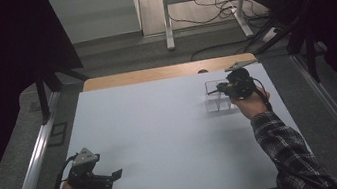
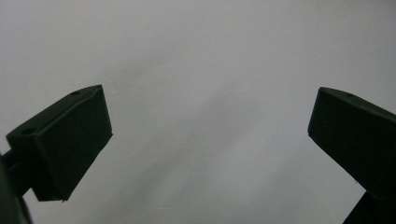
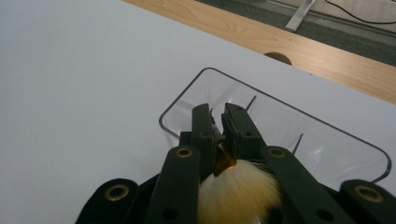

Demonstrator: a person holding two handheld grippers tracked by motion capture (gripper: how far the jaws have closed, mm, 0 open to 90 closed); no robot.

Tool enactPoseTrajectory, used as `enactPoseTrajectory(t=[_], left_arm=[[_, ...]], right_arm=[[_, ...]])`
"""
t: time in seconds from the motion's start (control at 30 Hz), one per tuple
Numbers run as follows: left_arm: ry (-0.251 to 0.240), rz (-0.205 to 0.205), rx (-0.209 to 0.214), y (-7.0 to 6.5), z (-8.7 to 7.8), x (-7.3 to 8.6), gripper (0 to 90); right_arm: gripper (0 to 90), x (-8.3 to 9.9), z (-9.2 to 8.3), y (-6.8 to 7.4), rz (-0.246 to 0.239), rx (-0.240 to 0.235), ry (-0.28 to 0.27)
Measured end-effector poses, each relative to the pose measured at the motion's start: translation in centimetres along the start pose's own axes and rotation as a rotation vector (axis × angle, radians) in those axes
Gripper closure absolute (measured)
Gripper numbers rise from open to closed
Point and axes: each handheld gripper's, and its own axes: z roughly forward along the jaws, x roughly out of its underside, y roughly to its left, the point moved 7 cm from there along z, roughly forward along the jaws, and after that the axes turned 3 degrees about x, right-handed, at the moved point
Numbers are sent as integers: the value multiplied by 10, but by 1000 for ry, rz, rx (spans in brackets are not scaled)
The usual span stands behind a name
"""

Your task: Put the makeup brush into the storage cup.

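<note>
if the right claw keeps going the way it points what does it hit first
Most likely the clear plastic organizer: the right claw, shut on a brush, points down into it, so its inside comes first, though depth is unclear.

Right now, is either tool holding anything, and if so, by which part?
The right tool is shut on a brush, gripping it at the amber neck just above the pale bristles, over the clear organizer. The left tool is open and holds nothing.
</note>
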Motion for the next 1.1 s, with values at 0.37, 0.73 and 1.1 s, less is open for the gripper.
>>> enactPoseTrajectory(t=[0.37, 0.73, 1.1], left_arm=[[-2, -1, 0, 0, 0, 0, 1], [-19, -8, 10, 0, -2, -2, 0], [-32, -5, 22, -1, -1, -4, 0]], right_arm=[[211, -3, 2, -1, 31, -33, -35], [67, 1, -2, -2, 47, -28, -33], [35, 1, -13, 3, 21, -31, -41]])
